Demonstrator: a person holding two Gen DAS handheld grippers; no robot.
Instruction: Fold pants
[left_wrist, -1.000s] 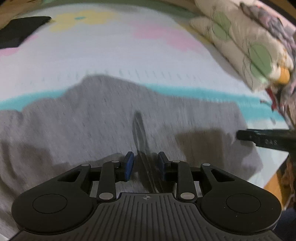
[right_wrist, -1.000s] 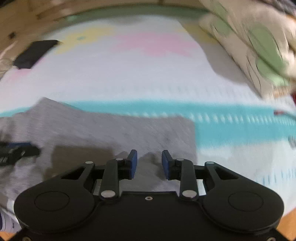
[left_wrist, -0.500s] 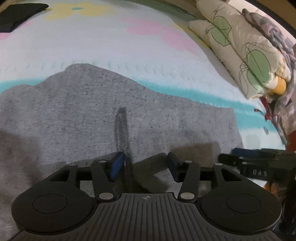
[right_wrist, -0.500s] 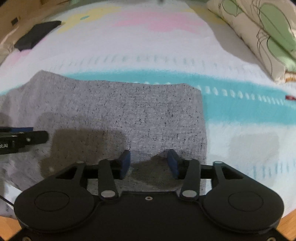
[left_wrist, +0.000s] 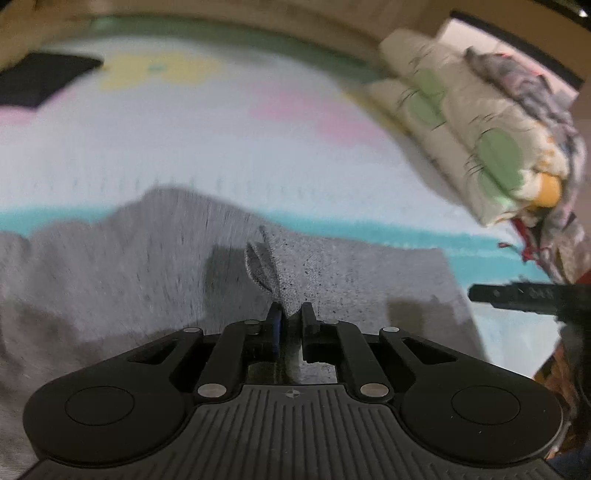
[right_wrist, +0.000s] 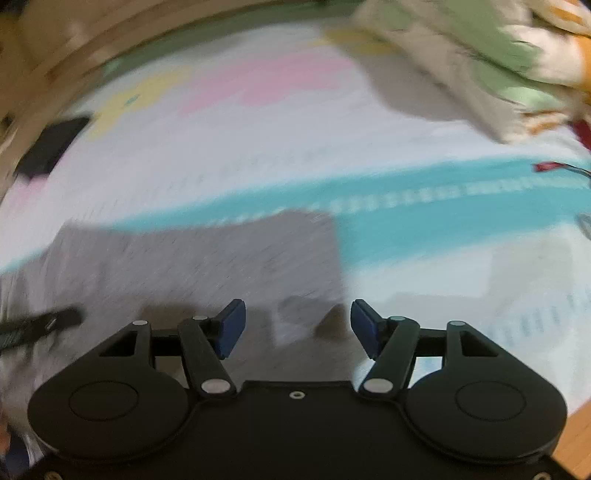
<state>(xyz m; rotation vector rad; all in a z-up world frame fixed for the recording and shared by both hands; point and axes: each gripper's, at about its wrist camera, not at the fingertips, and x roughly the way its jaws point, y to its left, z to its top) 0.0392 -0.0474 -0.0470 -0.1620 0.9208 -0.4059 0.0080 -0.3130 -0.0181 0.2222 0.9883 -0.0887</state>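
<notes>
Grey pants (left_wrist: 110, 288) lie flat on a patterned bed sheet (left_wrist: 221, 140). My left gripper (left_wrist: 290, 314) is closing its jaws on a raised fold of the grey fabric, which is pinched between the pads. At the right edge of that view the right gripper's dark fingers (left_wrist: 517, 295) reach in. In the right wrist view the pants (right_wrist: 203, 258) fill the lower left. My right gripper (right_wrist: 295, 317) hovers over their right corner with its jaws opening and nothing pressed between the blue pads. The left gripper's finger (right_wrist: 40, 323) shows at the far left.
Leaf-print pillows (left_wrist: 461, 140) and a heap of clothes (left_wrist: 535, 92) lie stacked at the bed's right. A black item (left_wrist: 40, 77) rests at the far left of the sheet. The bed's wooden edge (right_wrist: 576, 443) runs close at the lower right.
The left jaws went from wide apart to pinched on a fold of the pants and lifted it slightly. The right jaws spread wider and slid right toward the pants' corner.
</notes>
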